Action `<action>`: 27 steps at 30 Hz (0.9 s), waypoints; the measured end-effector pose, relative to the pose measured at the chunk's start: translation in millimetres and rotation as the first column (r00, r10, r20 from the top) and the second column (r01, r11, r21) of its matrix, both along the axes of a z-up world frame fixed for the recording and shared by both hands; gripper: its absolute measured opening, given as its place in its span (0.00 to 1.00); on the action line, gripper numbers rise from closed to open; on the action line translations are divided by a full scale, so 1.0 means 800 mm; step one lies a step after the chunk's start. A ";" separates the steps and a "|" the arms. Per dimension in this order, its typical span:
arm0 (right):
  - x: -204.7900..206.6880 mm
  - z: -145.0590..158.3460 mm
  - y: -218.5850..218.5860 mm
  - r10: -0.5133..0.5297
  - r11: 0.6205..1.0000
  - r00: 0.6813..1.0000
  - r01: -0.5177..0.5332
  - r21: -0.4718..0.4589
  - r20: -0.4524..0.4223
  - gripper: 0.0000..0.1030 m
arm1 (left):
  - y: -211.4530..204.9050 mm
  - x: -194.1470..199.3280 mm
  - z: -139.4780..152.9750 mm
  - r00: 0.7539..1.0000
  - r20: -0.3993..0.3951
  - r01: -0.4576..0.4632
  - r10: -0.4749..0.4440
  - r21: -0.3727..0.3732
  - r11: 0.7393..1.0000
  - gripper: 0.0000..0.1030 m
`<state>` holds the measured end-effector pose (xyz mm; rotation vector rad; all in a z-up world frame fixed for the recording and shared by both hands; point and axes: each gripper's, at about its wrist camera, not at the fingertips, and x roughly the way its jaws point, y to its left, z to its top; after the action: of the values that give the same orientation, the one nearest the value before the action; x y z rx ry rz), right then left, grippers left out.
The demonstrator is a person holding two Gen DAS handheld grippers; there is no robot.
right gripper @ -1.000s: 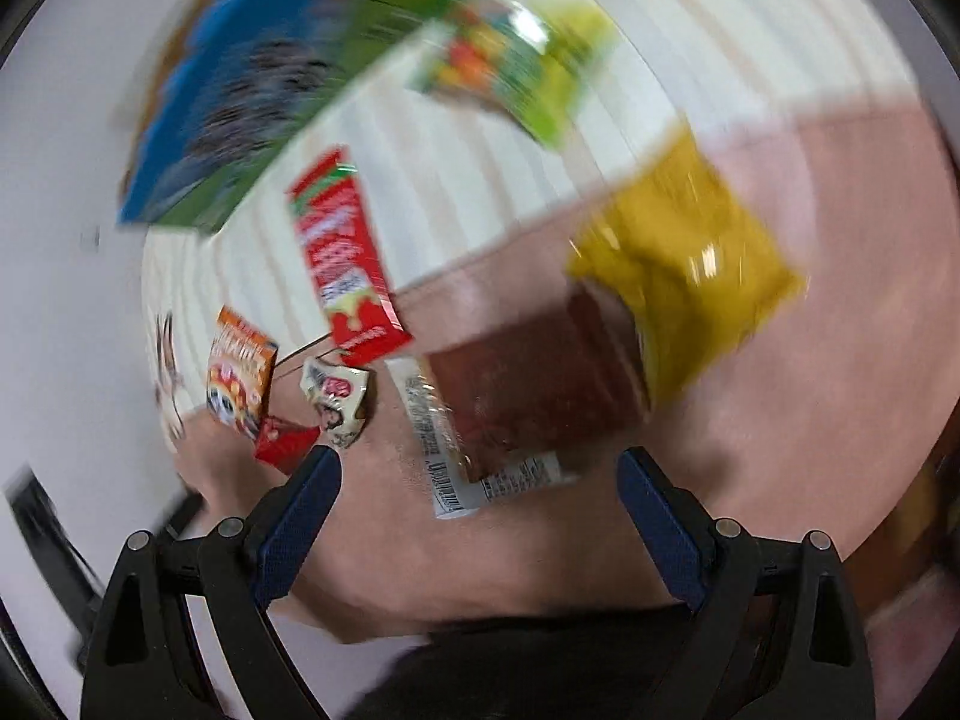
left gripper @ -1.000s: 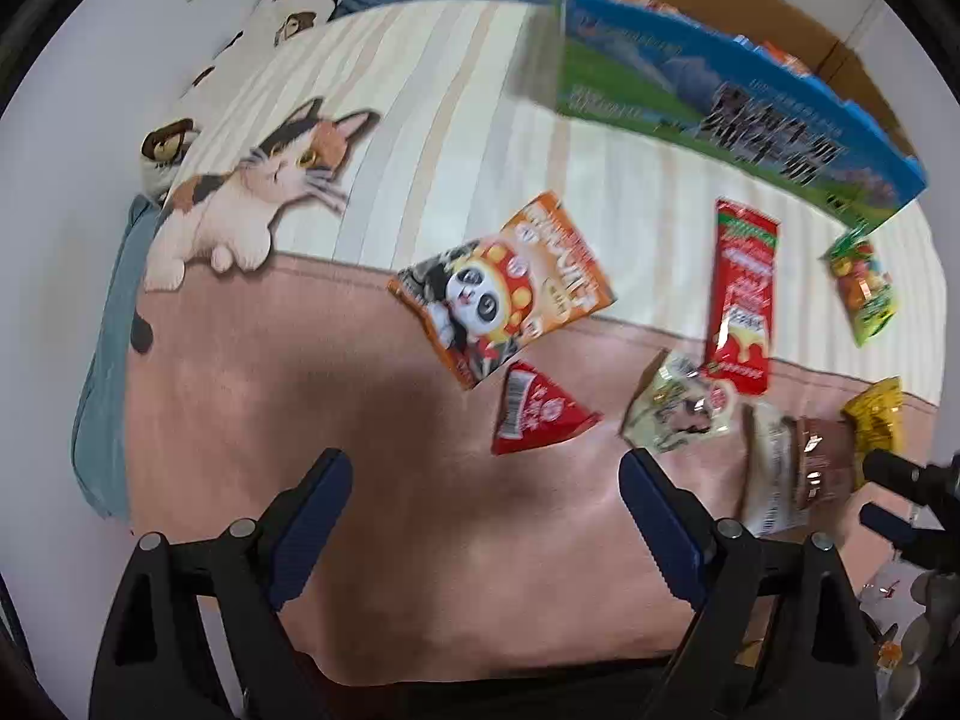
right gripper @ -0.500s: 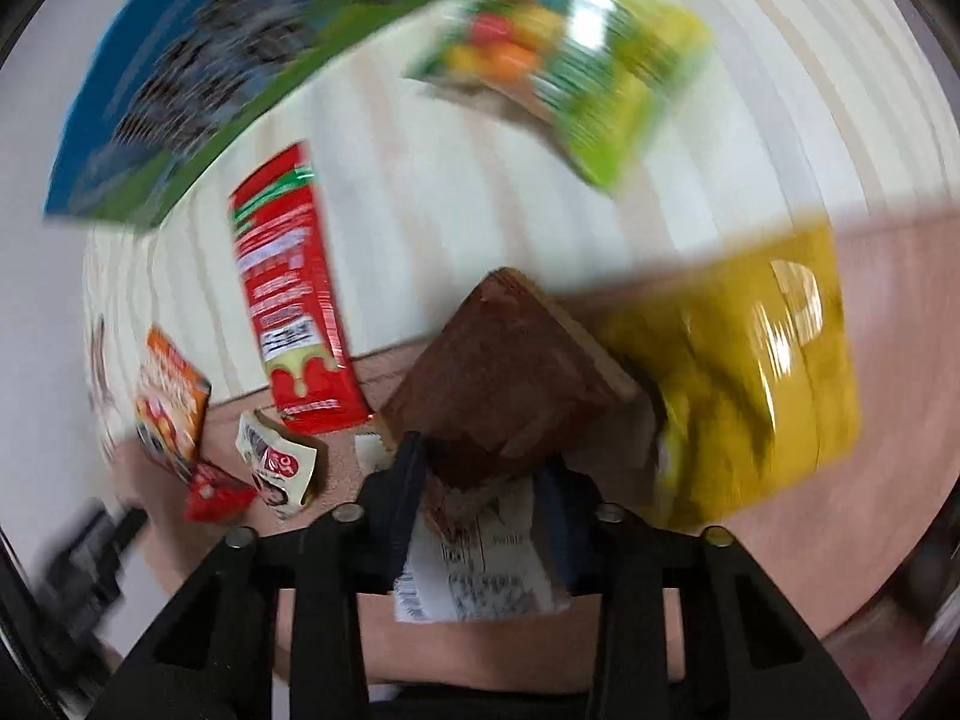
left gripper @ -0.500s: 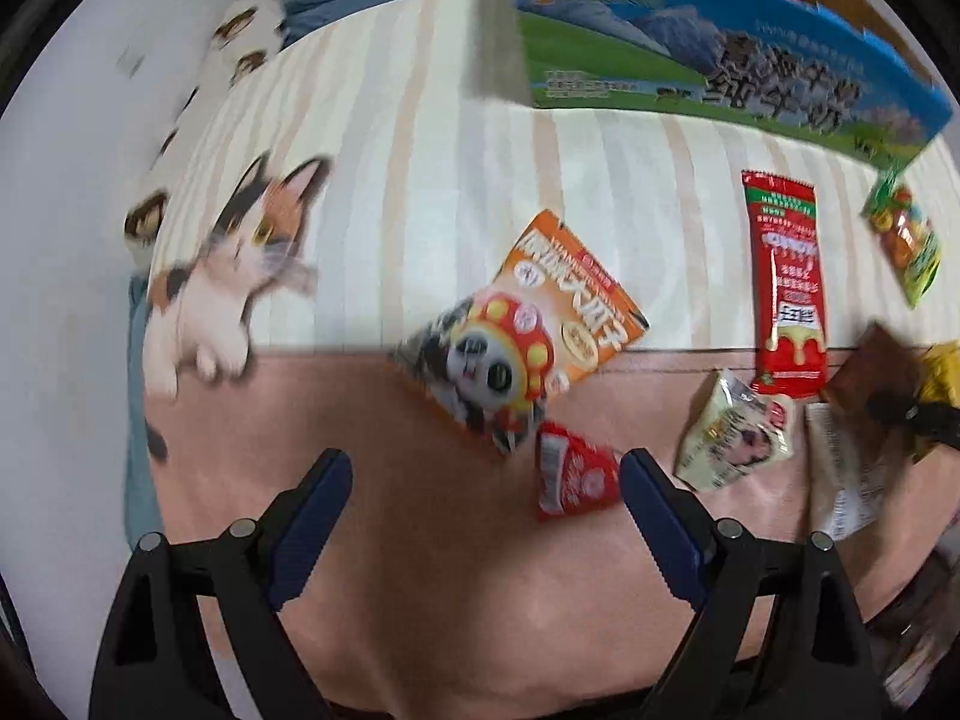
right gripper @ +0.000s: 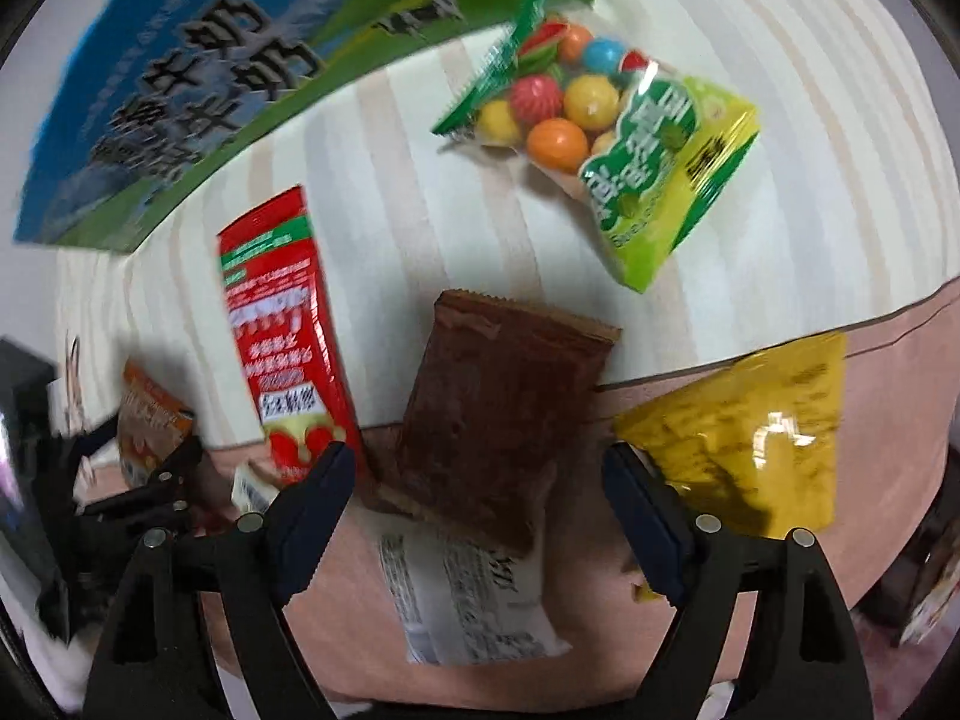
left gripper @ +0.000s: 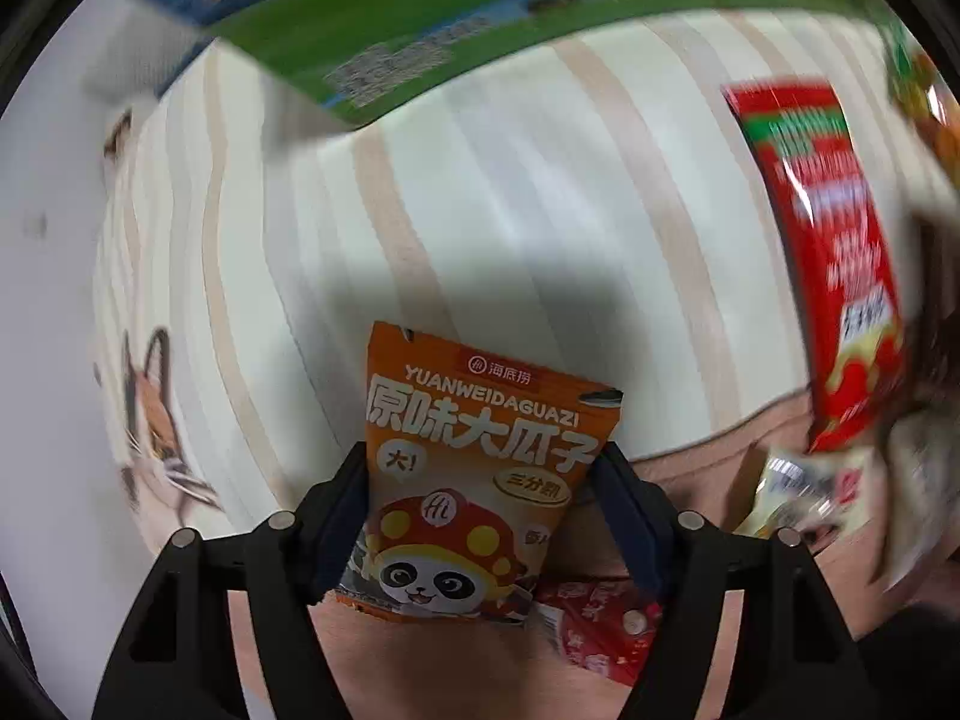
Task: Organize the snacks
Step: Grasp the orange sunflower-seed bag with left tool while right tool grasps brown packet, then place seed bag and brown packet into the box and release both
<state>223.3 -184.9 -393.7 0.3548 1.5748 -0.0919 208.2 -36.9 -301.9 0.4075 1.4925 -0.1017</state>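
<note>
Bed (left gripper: 540, 228) carries scattered snack packets. Left gripper (left gripper: 480, 516) jaws have just been closing and now pinch the orange seed packet (left gripper: 474, 468), just beside the red packet (left gripper: 834, 276). Right gripper (right gripper: 480, 510) jaws have just been opening, spread around the brown packet (right gripper: 504, 420), not pressing. Best lift the orange packet straight, squarely held, clear of neighbours. Label reads "YUANWEIDAGUAZI".

Left gripper (left gripper: 480, 480) pointing down, jaws just closing, pads on a packet, right gripper (right gripper: 477, 480) pointing down, jaws just opening wide.
</note>
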 end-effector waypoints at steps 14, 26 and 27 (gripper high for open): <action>0.042 0.005 0.114 0.465 0.873 0.884 -0.451 -0.184 0.042 0.63 | 0.109 0.020 -0.020 0.897 -0.201 -0.439 0.394 -0.314 0.842 0.71; 0.042 0.001 0.073 0.309 0.949 0.950 -0.304 -0.086 0.050 0.57 | 0.081 0.015 -0.020 0.943 -0.114 -0.331 0.313 -0.215 0.919 0.60; 0.039 0.004 0.067 0.319 0.945 0.947 -0.314 -0.085 0.045 0.57 | 0.094 0.010 -0.016 0.928 -0.108 -0.372 0.356 -0.238 0.897 0.60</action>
<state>254.6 -131.0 -390.5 0.0397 1.5466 0.1060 216.5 38.0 -314.3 -0.0885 1.5692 -0.0073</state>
